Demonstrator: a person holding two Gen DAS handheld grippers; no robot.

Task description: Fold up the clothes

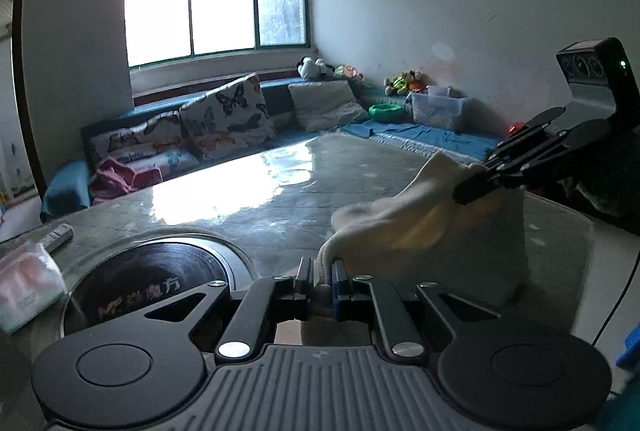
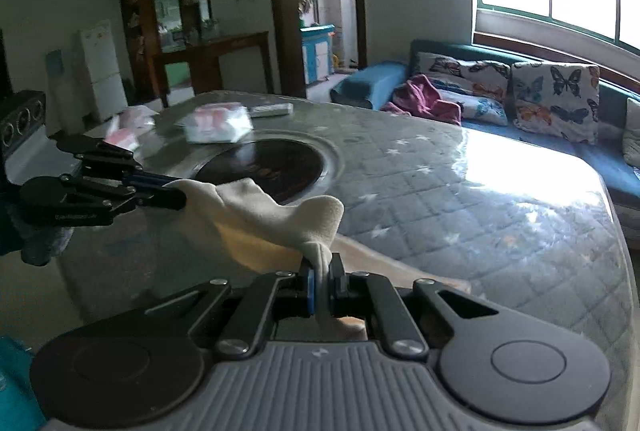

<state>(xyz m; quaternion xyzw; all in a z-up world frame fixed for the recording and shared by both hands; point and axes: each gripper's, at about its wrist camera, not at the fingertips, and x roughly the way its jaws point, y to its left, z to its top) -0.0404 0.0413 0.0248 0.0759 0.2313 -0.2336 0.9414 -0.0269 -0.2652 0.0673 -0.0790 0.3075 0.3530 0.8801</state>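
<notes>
Both tongs pinch a soft cream-white fleecy garment [image 1: 432,223] by two edge points: the left tongs [image 1: 320,273] at lower centre, the right tongs [image 2: 320,279] likewise. Held so, the limp cloth hangs spread between them over the grey quilted table [image 2: 460,199], probably ready for folding over.

A cloth [image 1: 436,215] hangs between the left gripper [image 1: 321,267] and the right gripper [image 2: 322,271], one edge clamped in each, raised over the near part of a table [image 1: 280,191]. In the left wrist view, a round inset plate [image 1: 152,283] lies in the table left of the cloth; a tissue pack [image 1: 24,283] and a remote [image 1: 58,236] lie further left. Behind the table runs a sofa [image 1: 280,103] bearing butterfly pillows [image 1: 228,119], under a window [image 1: 216,3].
</notes>
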